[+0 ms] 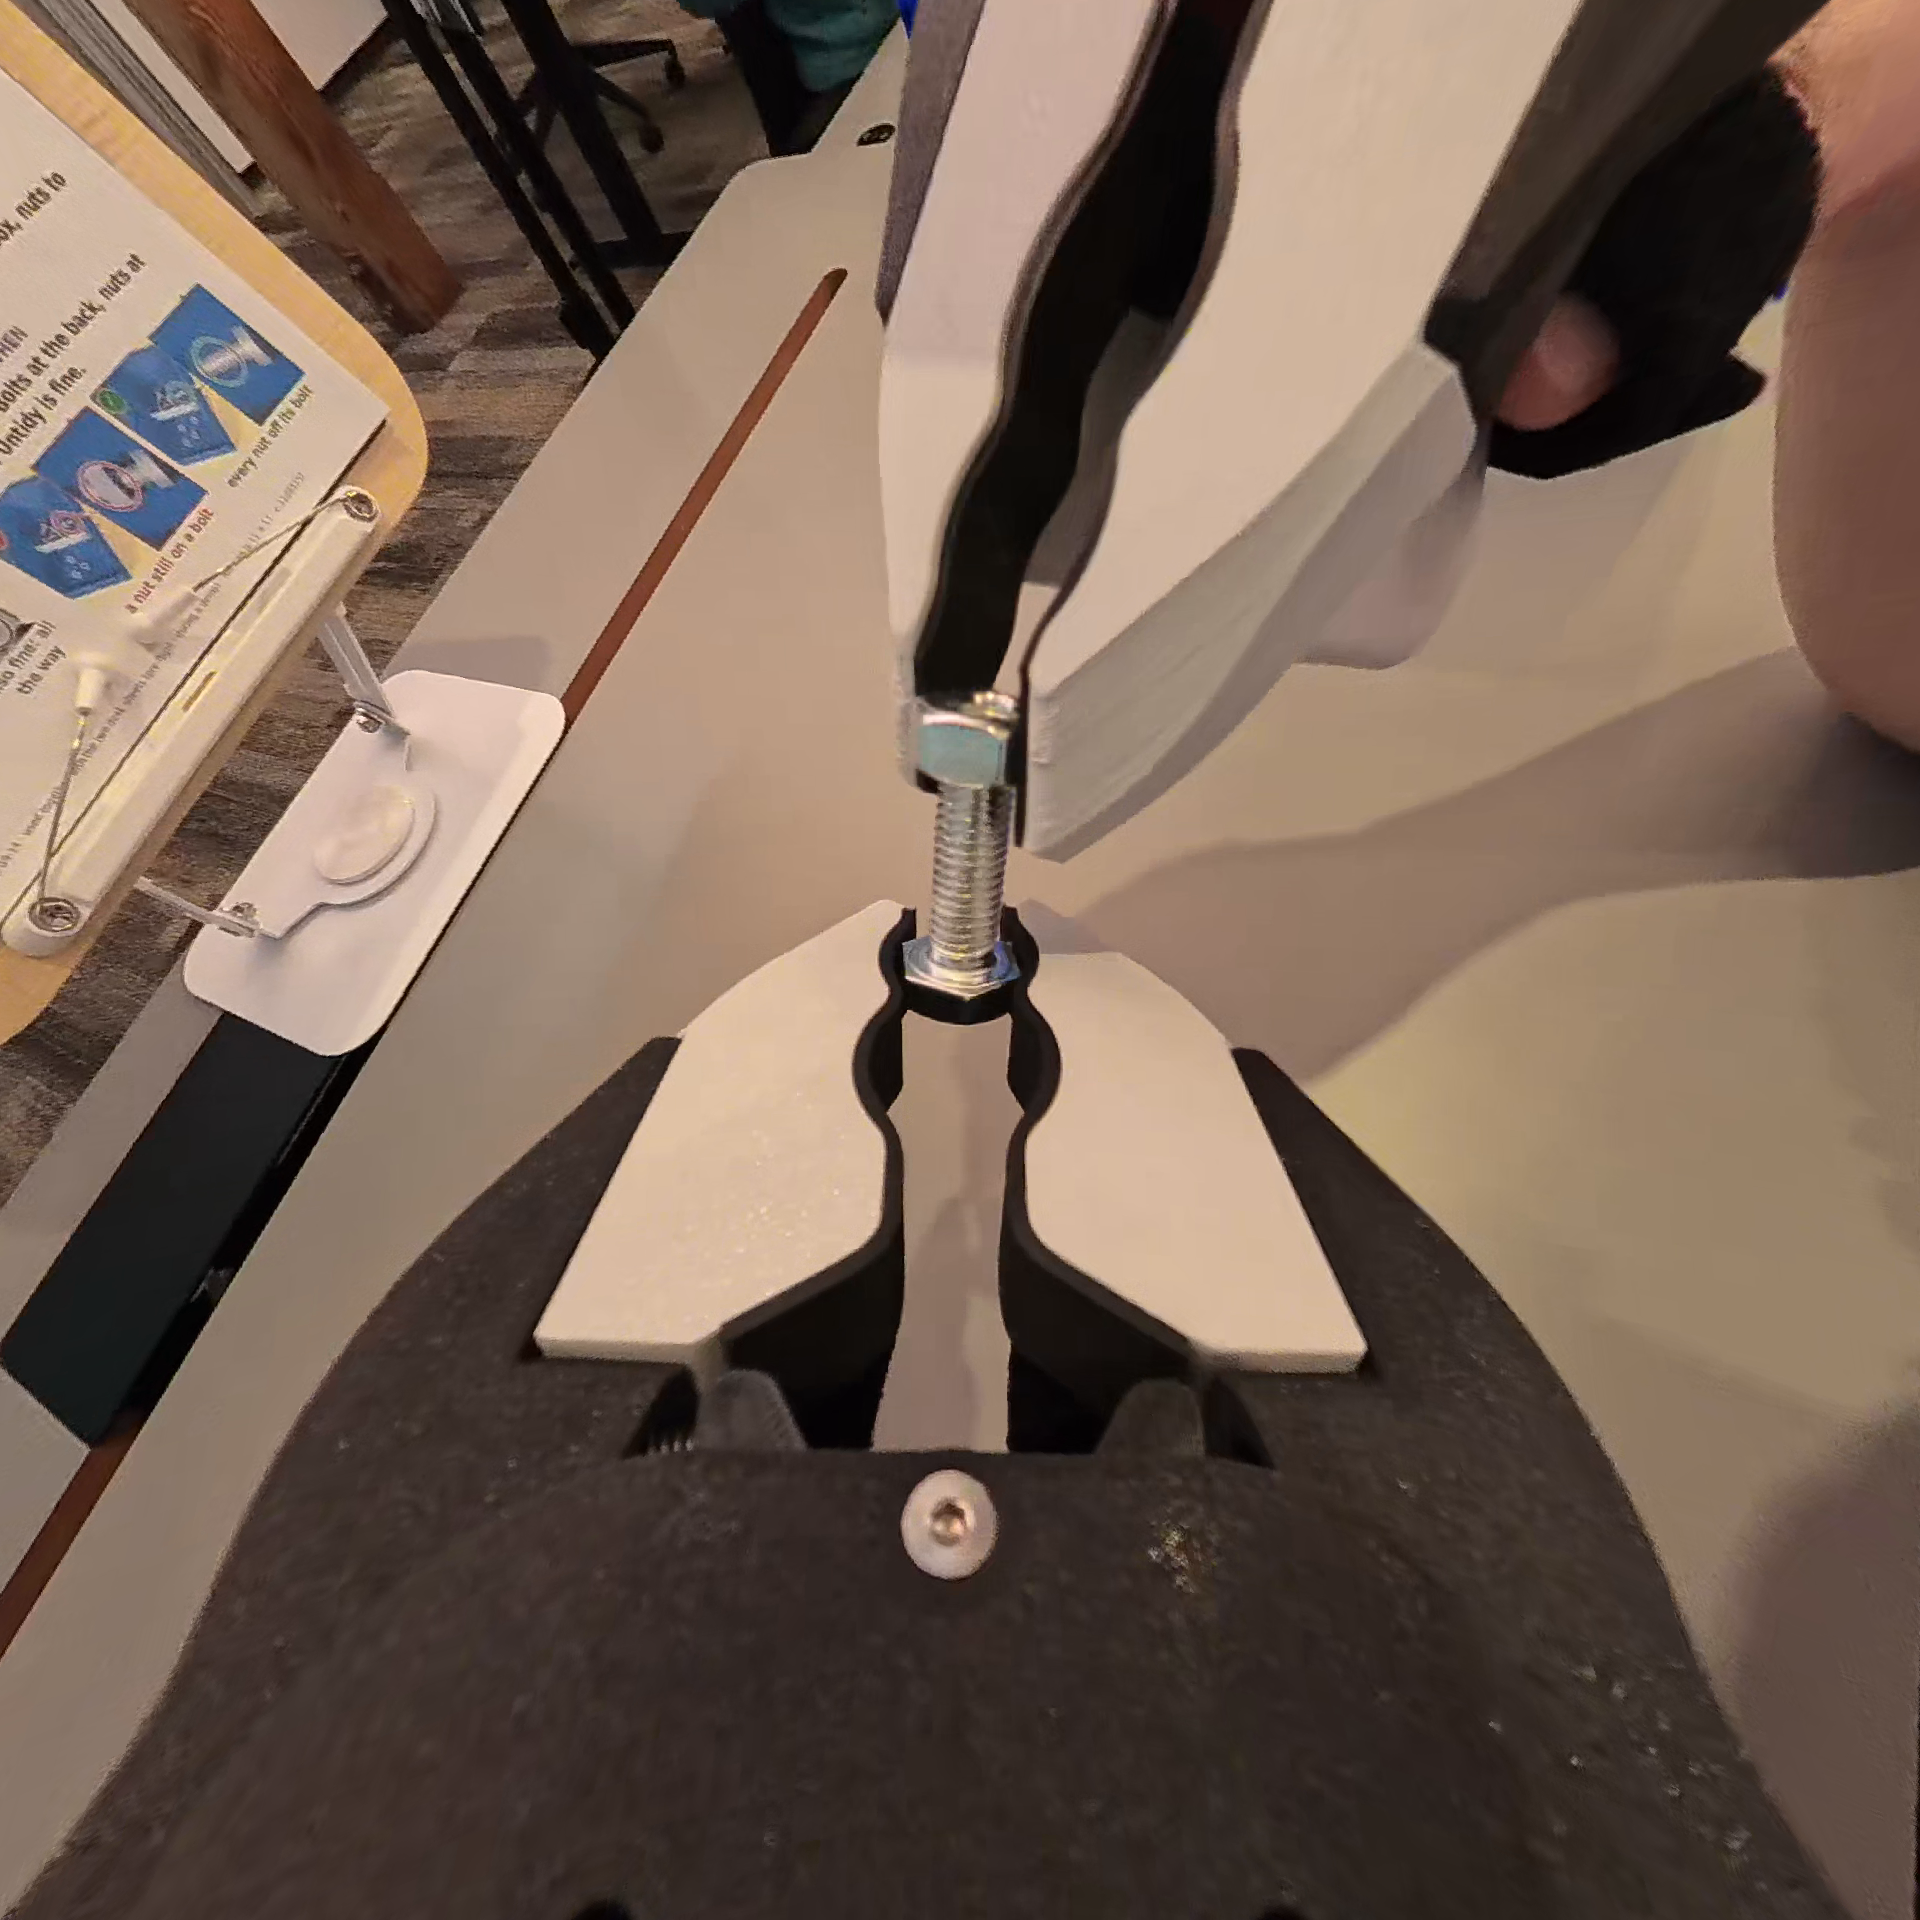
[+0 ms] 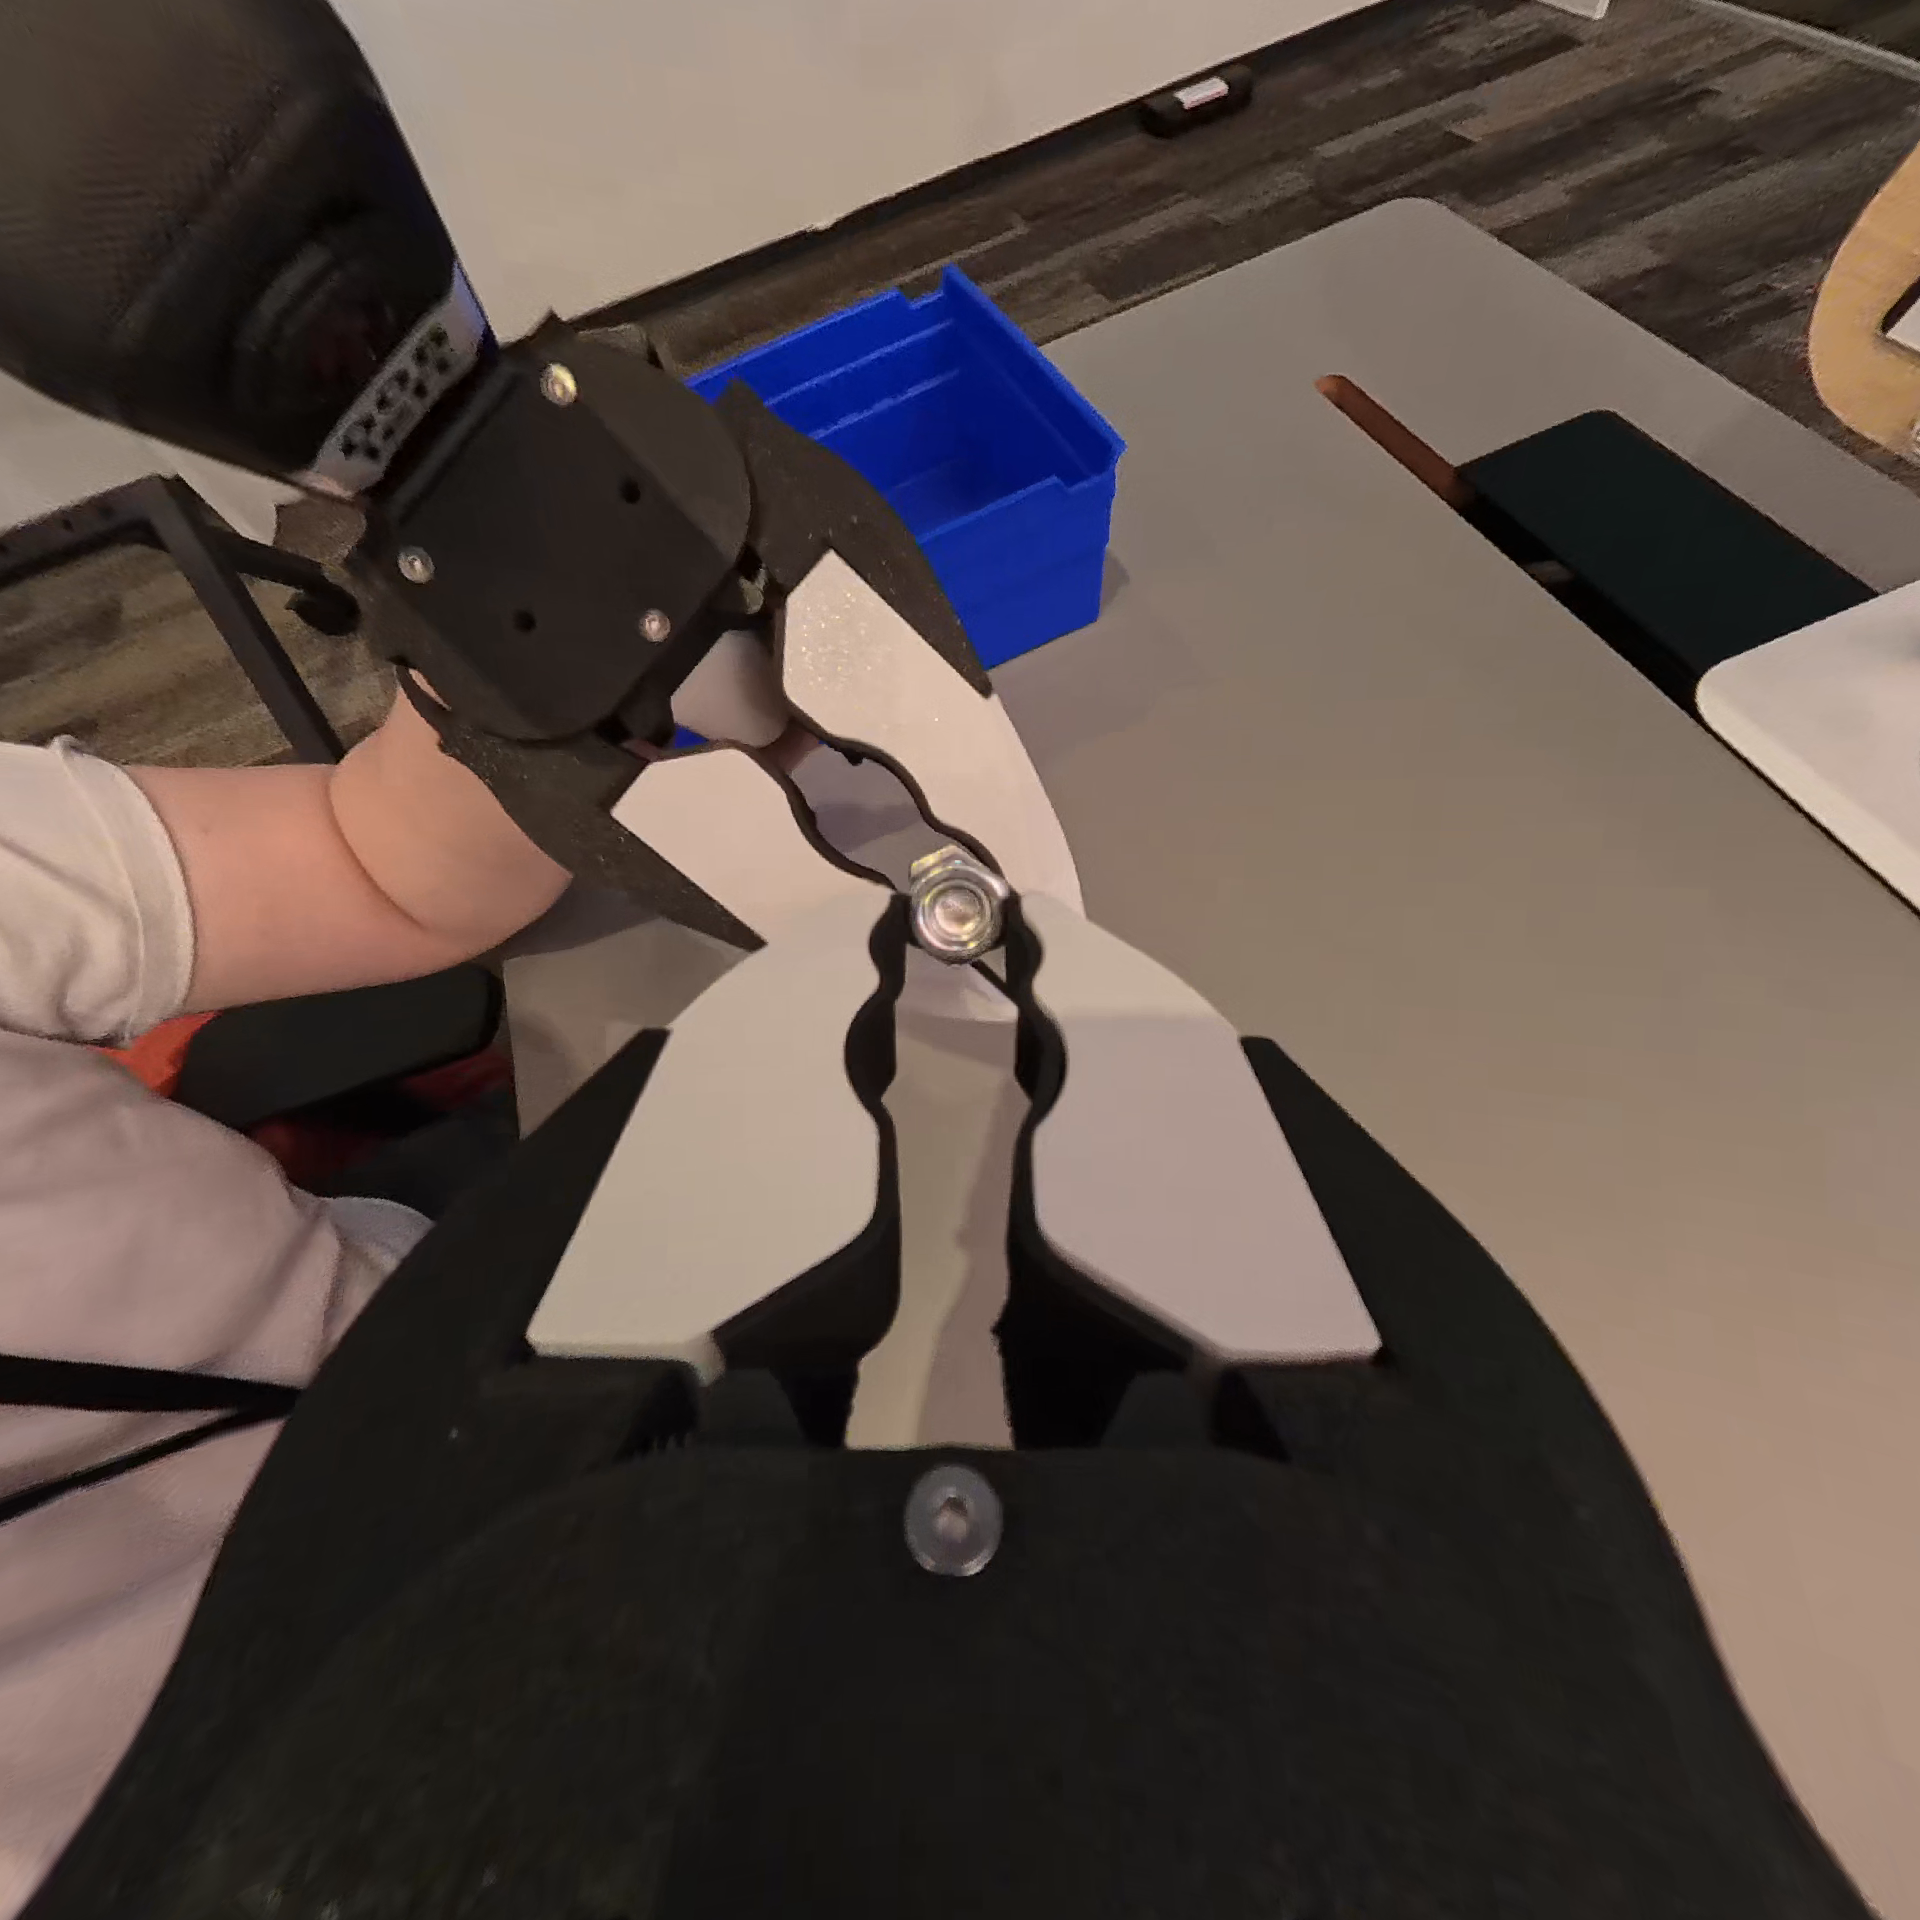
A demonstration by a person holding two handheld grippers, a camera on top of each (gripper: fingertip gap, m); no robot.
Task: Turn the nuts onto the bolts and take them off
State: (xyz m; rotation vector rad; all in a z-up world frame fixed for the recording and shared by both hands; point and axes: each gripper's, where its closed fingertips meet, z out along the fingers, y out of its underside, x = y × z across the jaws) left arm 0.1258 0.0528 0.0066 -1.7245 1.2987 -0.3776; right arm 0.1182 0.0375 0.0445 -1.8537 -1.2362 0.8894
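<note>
A silver bolt (image 1: 961, 862) hangs upright above the grey table (image 1: 1455, 1143), held between both grippers. My left gripper (image 1: 954, 977) is shut on the hex nut (image 1: 951, 975), which sits near the lower end of the thread. My right gripper (image 1: 966, 740) comes down from above and is shut on the bolt's hex head (image 1: 961, 740). In the right wrist view, my right gripper (image 2: 956, 923) clamps the bolt head (image 2: 954, 920), seen end-on. The left gripper (image 2: 935, 862) reaches in from the upper left, and an edge of the nut (image 2: 938, 860) shows behind the head.
A blue bin (image 2: 966, 468) stands on the table behind the left gripper. An instruction sheet on a wooden stand (image 1: 156, 468) with a white base plate (image 1: 374, 852) is at the left. The table has a narrow slot (image 1: 717, 488). A person's forearm (image 2: 395, 852) holds the left gripper. Spacing between my two grippers at the tips: around 4 cm.
</note>
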